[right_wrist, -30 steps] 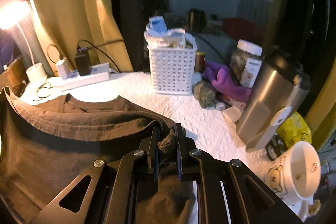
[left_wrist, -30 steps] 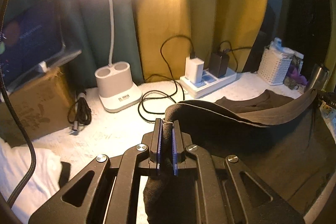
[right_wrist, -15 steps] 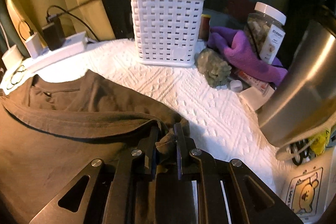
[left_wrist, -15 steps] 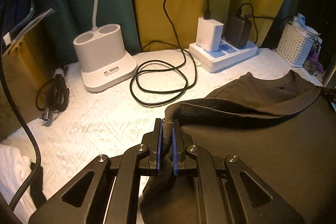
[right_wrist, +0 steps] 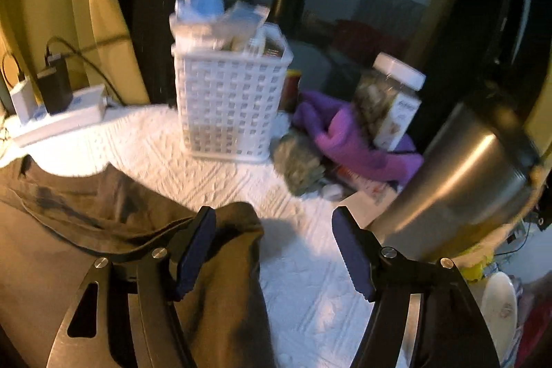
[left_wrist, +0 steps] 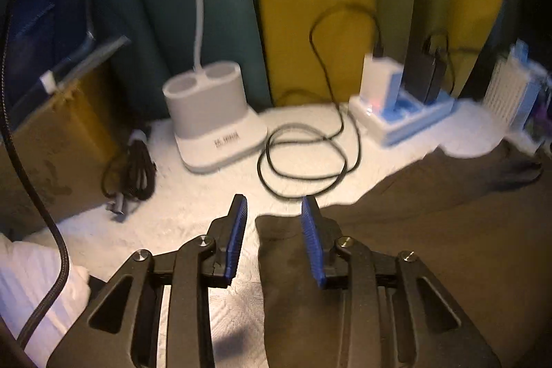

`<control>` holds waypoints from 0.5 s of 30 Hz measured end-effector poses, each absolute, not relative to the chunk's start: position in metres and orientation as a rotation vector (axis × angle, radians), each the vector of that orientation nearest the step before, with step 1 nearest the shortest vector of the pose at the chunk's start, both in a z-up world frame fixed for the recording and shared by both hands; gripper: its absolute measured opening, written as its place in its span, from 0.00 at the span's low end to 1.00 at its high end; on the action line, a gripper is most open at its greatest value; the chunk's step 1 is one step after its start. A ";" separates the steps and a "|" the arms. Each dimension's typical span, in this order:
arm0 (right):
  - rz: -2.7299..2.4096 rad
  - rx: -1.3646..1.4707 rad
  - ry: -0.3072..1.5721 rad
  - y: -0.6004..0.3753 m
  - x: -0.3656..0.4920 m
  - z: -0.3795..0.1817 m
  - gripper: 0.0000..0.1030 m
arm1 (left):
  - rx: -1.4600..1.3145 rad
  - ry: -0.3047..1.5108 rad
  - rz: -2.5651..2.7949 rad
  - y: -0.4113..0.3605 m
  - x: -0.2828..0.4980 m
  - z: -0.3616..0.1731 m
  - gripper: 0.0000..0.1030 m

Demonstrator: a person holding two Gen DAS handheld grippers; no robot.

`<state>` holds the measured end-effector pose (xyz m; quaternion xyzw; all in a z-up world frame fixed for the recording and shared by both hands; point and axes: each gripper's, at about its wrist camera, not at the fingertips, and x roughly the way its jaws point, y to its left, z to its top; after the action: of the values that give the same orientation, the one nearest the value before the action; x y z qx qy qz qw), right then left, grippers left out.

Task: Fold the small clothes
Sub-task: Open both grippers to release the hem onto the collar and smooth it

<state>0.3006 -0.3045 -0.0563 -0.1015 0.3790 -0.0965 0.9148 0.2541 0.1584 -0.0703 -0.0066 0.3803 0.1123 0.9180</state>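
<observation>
A dark brown T-shirt (left_wrist: 431, 230) lies folded on the white textured cloth (left_wrist: 193, 209). In the left wrist view, my left gripper (left_wrist: 274, 207) hangs over the shirt's left corner. Its jaws are opening, and the fabric lies loose between the blue pads (left_wrist: 312, 240) without being pressed. In the right wrist view the same shirt (right_wrist: 103, 230) fills the lower left. My right gripper (right_wrist: 272, 221) is over its right corner. Its jaws are opening wide. The cloth has dropped free beside the left pad (right_wrist: 191, 250).
A white lamp base (left_wrist: 214, 119), coiled black cables (left_wrist: 303, 161) and a power strip with chargers (left_wrist: 400, 112) stand at the back. A white basket (right_wrist: 227, 106), purple cloth (right_wrist: 348, 140), jar (right_wrist: 390, 106) and steel tumbler (right_wrist: 459, 181) crowd the right side. White fabric (left_wrist: 31, 281) lies at left.
Both grippers went from shut on the shirt's corners to open, letting the fabric drop flat onto the table. Both hands moved forward and down.
</observation>
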 end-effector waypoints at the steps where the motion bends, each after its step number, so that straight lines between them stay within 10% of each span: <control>1: -0.186 -0.193 0.773 -0.302 0.297 -0.052 0.70 | -0.007 0.771 0.221 0.154 0.252 -0.065 0.33; 15: 0.182 -0.066 1.008 -0.216 0.307 -0.102 0.69 | -0.029 0.969 -0.040 0.084 0.296 -0.111 0.38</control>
<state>0.3067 -0.2162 -0.1025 -0.0315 0.4820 0.0868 0.8713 0.2960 0.0840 -0.1109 -0.0139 0.4656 -0.0191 0.8847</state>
